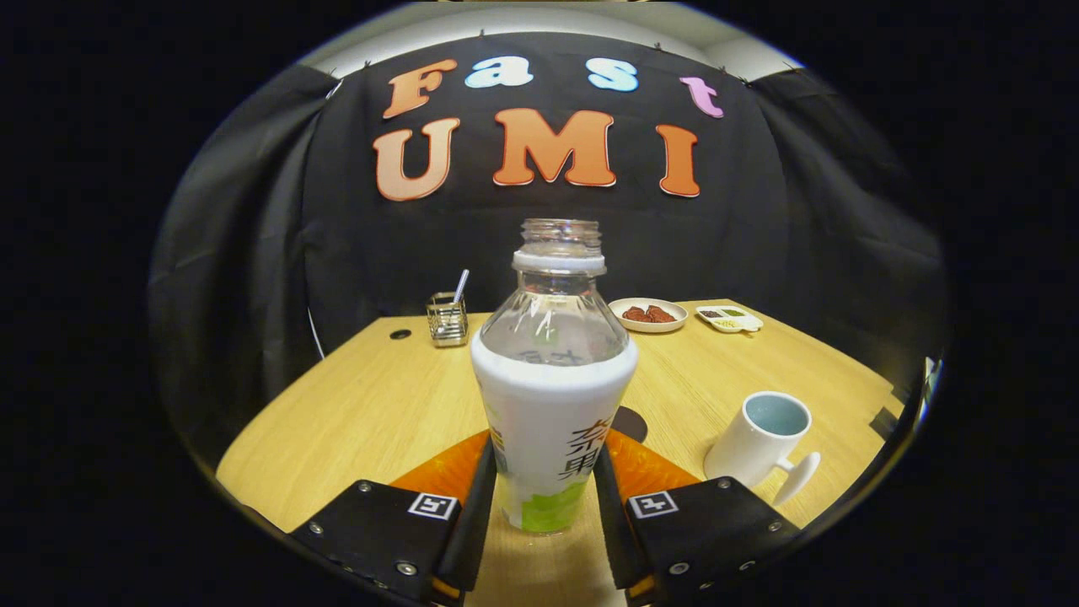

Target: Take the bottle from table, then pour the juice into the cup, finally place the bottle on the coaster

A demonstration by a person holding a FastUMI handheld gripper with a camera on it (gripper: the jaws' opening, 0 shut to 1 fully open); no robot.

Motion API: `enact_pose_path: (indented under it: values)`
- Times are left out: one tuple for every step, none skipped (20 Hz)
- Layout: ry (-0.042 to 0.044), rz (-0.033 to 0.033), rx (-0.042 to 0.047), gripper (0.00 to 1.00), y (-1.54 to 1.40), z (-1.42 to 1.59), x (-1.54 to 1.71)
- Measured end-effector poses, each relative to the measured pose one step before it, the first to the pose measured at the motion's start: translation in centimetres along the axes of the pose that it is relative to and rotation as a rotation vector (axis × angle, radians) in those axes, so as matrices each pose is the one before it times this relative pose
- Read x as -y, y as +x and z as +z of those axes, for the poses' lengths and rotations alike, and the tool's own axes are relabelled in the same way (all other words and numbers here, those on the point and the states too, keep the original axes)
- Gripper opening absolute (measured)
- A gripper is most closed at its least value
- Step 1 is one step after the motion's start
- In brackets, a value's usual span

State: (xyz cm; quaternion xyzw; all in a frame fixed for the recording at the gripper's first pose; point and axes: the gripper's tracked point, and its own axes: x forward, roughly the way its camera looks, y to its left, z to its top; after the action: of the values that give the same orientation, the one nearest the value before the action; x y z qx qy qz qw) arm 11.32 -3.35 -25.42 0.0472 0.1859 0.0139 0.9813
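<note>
Both jaws press the uncapped clear plastic bottle with white label [552,405]; white ceramic cup [759,443] stands right of it on the desk.

bottle [552,396] fills fingers [474,514] gap | cup [759,443] near right

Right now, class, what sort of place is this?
Probably a staged tabletop booth: black cloth wall, light wooden table with a white mug and snack dishes. The gripper grips a clear plastic bottle.
</note>
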Motion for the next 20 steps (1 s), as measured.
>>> enact_pose_path:
  values:
    - [0.04647,0.01846,0.01056,0.6,-0.105,0.676,-0.279]
    - [0.04244,0.01861,0.00822,0.59,-0.233,0.508,-0.208]
    - [0.04394,0.01381,0.01071,0.59,-0.13,0.543,-0.085]
    - [0.04879,0.00801,0.0134,0.59,-0.221,0.621,0.035]
    - [0.05022,0.00814,0.00606,0.59,-0.065,0.481,-0.036]
    - [0.0487,0.00791,0.00016,0.59,-0.062,0.261,-0.001]
    - [0.04142,0.00338,0.001,0.59,0.03,0.256,0.111]
    - [0.03814,-0.00411,-0.0005,0.59,0.109,0.265,0.346]
    - [0.03311,-0.00229,-0.00111,0.59,0.034,0.279,0.288]
    - [0.03156,-0.0034,0.00256,0.59,-0.015,0.346,0.253]
    - [0.03222,-0.00521,0.00491,0.59,0.083,0.38,0.297]
    - [0.03289,-0.00286,0.0026,0.59,0.099,0.299,0.276]
    - [0.03708,-0.00166,0.00107,0.59,0.167,0.302,0.22]
    - [0.04134,0.0025,-0.00016,0.59,0.073,0.248,0.111]
    - [0.04118,0.01215,0.00198,0.59,0.079,0.298,-0.08]
    - [0.04412,0.00969,0.00713,0.59,0.012,0.397,-0.084]
    - [0.0432,0.01069,0.00837,0.59,0.177,0.489,-0.184]
    - [0.0422,0.01319,0.00554,0.59,0.117,0.423,-0.238]
    - [0.03702,0.01225,0.00479,0.59,0.216,0.43,-0.302]
    - [0.03436,0.00729,0.00723,0.59,0.015,0.446,-0.101]
